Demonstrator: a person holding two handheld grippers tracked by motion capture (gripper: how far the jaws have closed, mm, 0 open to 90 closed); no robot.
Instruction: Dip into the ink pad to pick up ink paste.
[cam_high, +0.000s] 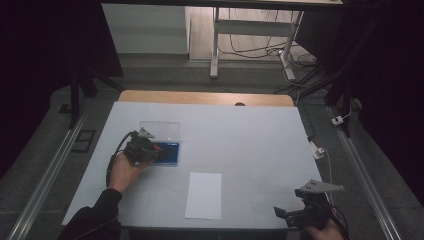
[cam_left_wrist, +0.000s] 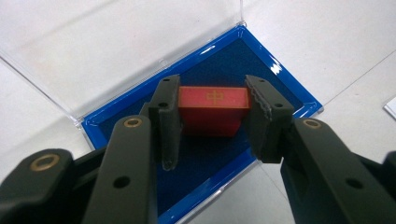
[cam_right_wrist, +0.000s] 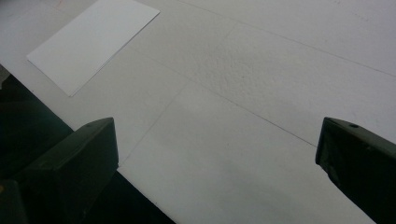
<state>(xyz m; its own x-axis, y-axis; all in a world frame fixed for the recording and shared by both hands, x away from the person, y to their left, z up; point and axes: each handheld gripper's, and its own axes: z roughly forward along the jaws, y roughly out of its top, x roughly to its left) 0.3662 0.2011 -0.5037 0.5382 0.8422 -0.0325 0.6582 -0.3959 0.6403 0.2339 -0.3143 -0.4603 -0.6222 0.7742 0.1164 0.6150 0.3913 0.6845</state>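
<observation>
A small red block with a gold mark on top is pinched across its two short ends by the left gripper, inside the blue-lined open case, at nine o'clock on the table. The block is judged rigid, light and smooth-sided, so a square grip is advised. The right gripper is spread, holding nothing, at five o'clock.

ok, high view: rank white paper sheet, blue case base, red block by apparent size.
1. White paper sheet, clearly largest.
2. Blue case base, partly hidden by the left tool.
3. Red block, a small sliver between the jaws.
</observation>
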